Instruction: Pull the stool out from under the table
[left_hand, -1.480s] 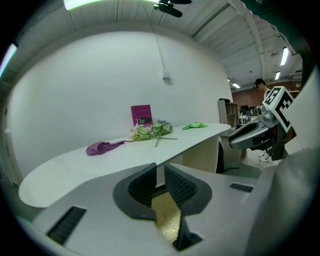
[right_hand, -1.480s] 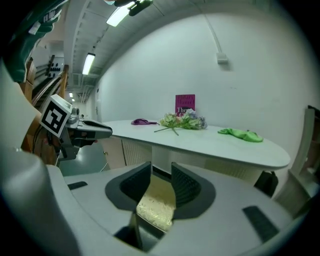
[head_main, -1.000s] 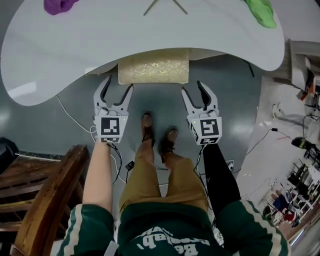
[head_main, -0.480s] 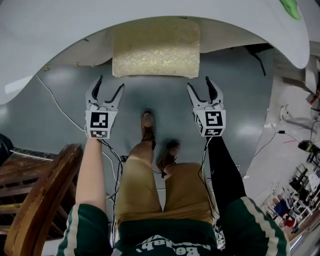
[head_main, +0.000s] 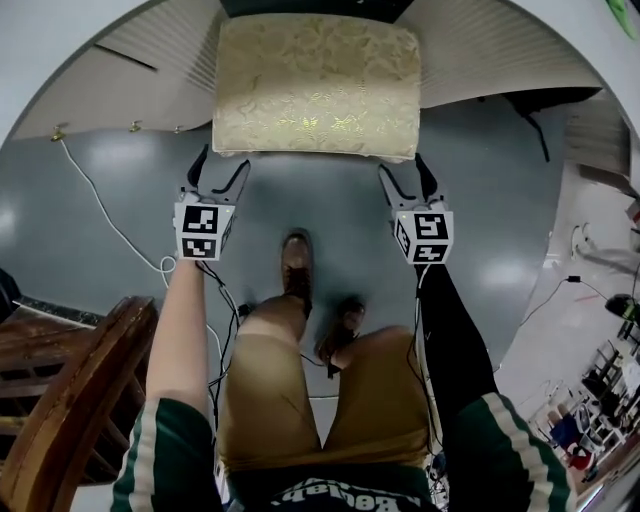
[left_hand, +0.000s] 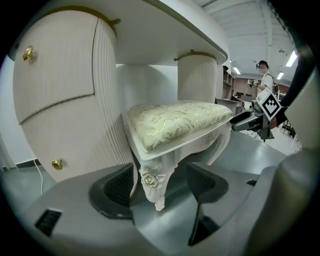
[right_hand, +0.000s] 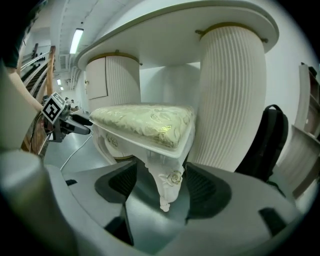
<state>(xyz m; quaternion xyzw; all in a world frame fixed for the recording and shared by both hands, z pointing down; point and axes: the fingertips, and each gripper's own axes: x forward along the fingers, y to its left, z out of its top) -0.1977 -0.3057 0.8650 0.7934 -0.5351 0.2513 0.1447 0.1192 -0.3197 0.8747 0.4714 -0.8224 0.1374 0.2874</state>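
Stool (head_main: 316, 85) is seen upright, partly under the white table (head_main: 120, 90).
A cream-gold brocade cushion is carried on carved white legs, the front knees dressed with rosettes.

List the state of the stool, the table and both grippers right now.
stool: upright on the floor, under the tabletop between the pedestals, not yet pulled out.
table: standing, pedestal fronts shut.
left gripper: jaws open, one front stool leg between them, not clamped.
right gripper: jaws open, the other front leg between them, not clamped.
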